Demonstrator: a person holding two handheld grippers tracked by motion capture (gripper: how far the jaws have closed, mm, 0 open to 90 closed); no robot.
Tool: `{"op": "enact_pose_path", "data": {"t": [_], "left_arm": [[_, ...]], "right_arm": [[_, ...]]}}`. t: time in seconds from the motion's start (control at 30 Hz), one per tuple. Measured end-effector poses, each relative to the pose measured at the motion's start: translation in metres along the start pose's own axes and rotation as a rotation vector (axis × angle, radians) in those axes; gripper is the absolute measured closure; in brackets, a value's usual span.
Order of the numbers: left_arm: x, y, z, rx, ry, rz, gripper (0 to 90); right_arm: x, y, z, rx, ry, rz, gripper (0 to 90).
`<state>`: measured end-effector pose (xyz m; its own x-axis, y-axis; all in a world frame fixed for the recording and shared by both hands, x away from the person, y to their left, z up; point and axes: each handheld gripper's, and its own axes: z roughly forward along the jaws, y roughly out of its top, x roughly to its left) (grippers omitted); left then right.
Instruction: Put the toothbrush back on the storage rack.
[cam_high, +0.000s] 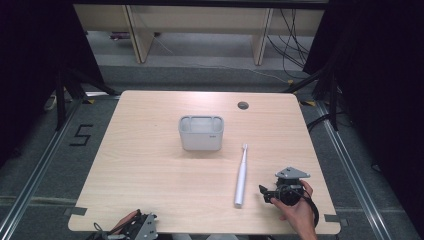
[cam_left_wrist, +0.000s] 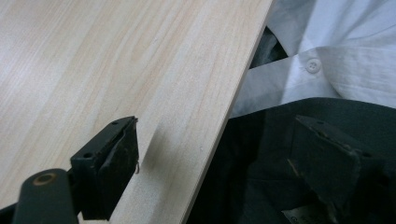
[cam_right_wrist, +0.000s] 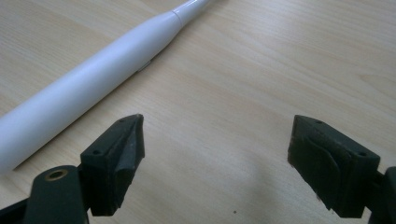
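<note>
1. The right gripper rests low over the table near its front right corner, held in a person's hand, its jaws wide apart with nothing between them.
2. In the right gripper view, the same gripper shows bare wood between its black jaws.
3. A white electric toothbrush lies flat on the wood just beside the right gripper, toward the table's middle, clear of both jaws; its head points away from the person.
4. In the right gripper view, the toothbrush runs slantwise past the left-hand jaw, near it but apart.
5. Farther out, beyond the brush head and to the left, a grey bin stands upright; a small dark mark on its front wall is too small to read.
6. A round hole sits in the tabletop past the bin.
7. The left gripper hangs at the table's front edge, well apart from the toothbrush.
8. In the left gripper view, that gripper has its jaws spread, one over the wood, one off the edge before a white shirt.
9. The floor at left bears a taped "5".
</note>
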<state>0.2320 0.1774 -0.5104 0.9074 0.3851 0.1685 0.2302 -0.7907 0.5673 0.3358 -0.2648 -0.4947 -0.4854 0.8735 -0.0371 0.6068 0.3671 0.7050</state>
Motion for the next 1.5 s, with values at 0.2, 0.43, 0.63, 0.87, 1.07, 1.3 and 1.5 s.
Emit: {"op": "enact_pose_path", "data": {"t": [0.2, 0.43, 0.63, 0.87, 1.07, 1.3, 1.5], "left_arm": [[0.000, 0.000, 0.000, 0.001, -0.001, -0.002, 15.3], [0.000, 0.000, 0.000, 0.000, -0.001, -0.002, 15.3], [0.000, 0.000, 0.000, -0.001, -0.003, -0.003, 15.3], [0.000, 0.000, 0.000, 0.003, -0.001, -0.003, 15.3], [0.000, 0.000, 0.001, 0.004, -0.002, -0.004, 15.3], [0.000, 0.000, 0.000, 0.003, -0.003, -0.004, 15.3], [0.000, 0.000, 0.000, 0.004, -0.003, -0.003, 15.3]], "right_arm": [[0.002, 0.002, 0.000, -0.015, 0.011, 0.013, 21.6], [0.005, 0.005, -0.002, -0.046, 0.027, -0.011, 28.4], [0.011, 0.009, -0.004, -0.091, 0.043, -0.036, 38.4], [0.018, 0.014, -0.006, -0.111, 0.068, -0.062, 46.9], [0.030, 0.021, -0.009, -0.131, 0.092, -0.037, 57.5], [0.046, 0.030, -0.013, -0.186, 0.118, -0.080, 71.9], [0.059, 0.034, -0.006, -0.199, 0.173, -0.137, 81.7]]}}
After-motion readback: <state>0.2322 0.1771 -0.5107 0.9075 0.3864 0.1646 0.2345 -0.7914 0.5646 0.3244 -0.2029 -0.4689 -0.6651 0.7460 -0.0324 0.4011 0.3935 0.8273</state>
